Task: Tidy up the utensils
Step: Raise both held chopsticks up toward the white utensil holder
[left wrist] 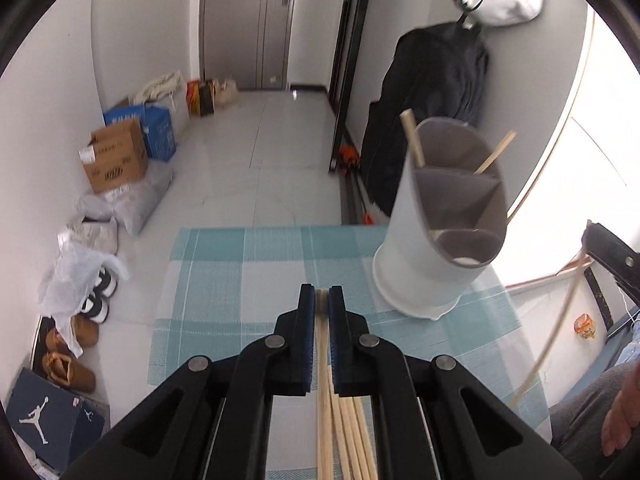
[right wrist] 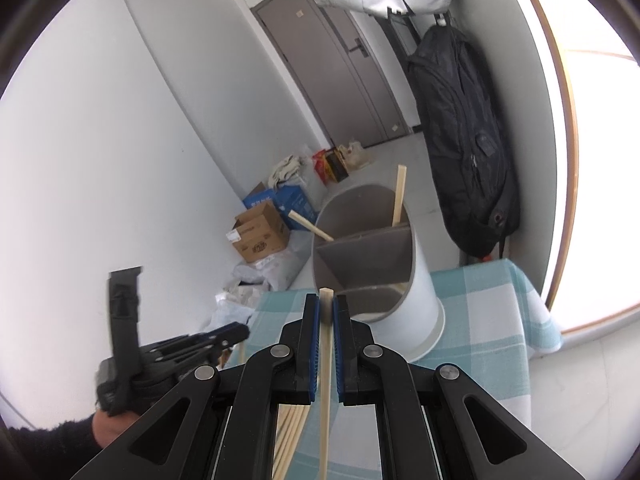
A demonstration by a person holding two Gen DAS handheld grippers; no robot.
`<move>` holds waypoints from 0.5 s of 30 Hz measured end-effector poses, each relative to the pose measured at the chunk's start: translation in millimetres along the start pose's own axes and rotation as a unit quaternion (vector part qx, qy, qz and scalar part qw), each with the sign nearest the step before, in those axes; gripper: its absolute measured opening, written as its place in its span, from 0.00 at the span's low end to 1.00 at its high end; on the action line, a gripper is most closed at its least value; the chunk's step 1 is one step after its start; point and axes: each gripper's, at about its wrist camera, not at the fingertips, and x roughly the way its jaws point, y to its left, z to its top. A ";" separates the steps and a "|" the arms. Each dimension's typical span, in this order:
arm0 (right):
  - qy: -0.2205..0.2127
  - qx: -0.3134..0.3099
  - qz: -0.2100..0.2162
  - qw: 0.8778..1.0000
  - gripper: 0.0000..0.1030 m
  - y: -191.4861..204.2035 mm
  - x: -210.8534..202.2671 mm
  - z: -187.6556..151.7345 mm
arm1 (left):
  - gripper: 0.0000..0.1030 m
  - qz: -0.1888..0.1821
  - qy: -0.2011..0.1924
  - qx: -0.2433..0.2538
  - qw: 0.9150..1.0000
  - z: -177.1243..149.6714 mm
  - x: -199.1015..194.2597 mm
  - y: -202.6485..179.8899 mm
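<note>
Two tools, each clamped on one chopstick: left tool, right tool, loose bundle beneath.

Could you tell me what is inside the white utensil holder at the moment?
The utensil holder has grey dividers. Two chopsticks stand in its far compartments, one in each. The compartment bottoms are hidden by the walls.

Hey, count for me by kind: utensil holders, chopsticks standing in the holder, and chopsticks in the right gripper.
Utensil holder: 1
Chopsticks standing in holder: 2
Chopstick in right gripper: 1
Total: 4
</note>
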 end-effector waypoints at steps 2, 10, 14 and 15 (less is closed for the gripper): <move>-0.018 -0.010 -0.006 1.000 0.06 4.7 -5.4 1.1 | 0.02 -0.002 -0.019 0.001 1.000 4.0 -6.3 -1.0; -0.048 -0.059 -0.015 0.997 0.06 32.3 -14.4 5.7 | 0.02 -0.025 -0.054 -0.010 0.998 20.2 -22.9 5.6; -0.057 -0.079 -0.015 0.995 0.06 44.8 -20.4 16.5 | 0.02 -0.048 -0.082 -0.035 0.995 36.5 -40.3 1.8; -0.061 -0.081 -0.014 0.995 0.06 47.2 -22.8 20.9 | 0.02 -0.054 -0.086 -0.039 0.994 39.8 -43.0 0.7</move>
